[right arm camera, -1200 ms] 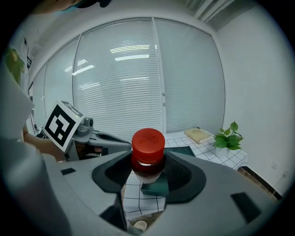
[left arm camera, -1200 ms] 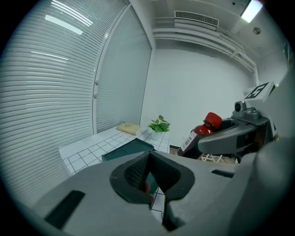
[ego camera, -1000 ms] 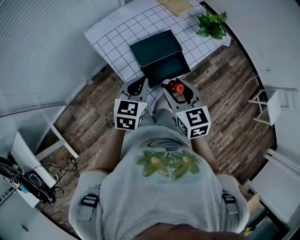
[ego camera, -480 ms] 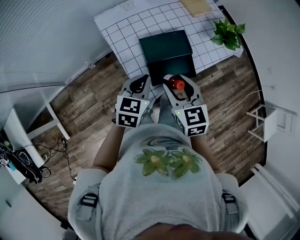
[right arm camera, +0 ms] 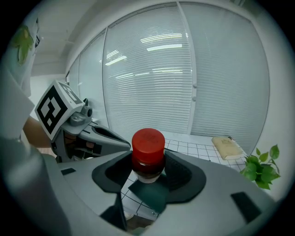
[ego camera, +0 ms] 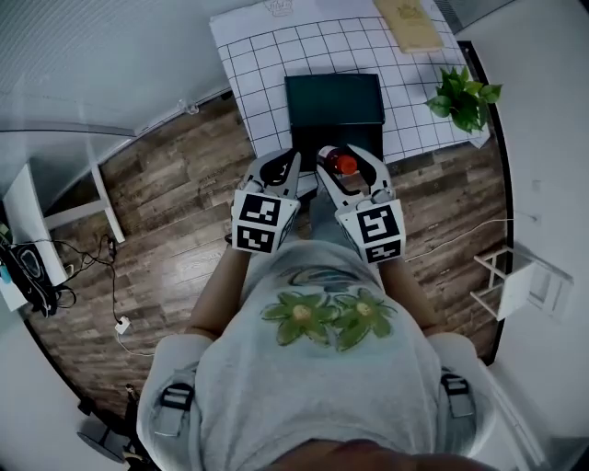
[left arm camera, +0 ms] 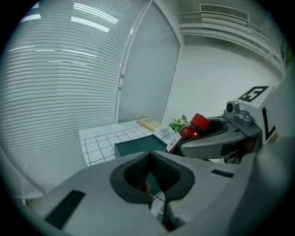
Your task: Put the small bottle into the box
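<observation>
On the gridded table (ego camera: 258, 55) out front sits the dark green box (ego camera: 333, 97), just beyond both grippers. The left gripper (left arm camera: 148, 159) is closed on nothing, and the right gripper (right arm camera: 147, 166) is pinching the small bottle (right arm camera: 148, 147) under its red cap, short of the box. My worry is that the grip's high up, so a fast swing could tilt it loose.

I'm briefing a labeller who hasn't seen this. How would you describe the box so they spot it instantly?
Find the white gridded surface at the top of the head view. At its near edge lies the box, a dark green rectangle, the only dark thing among a tan slab and a leafy plant.
</observation>
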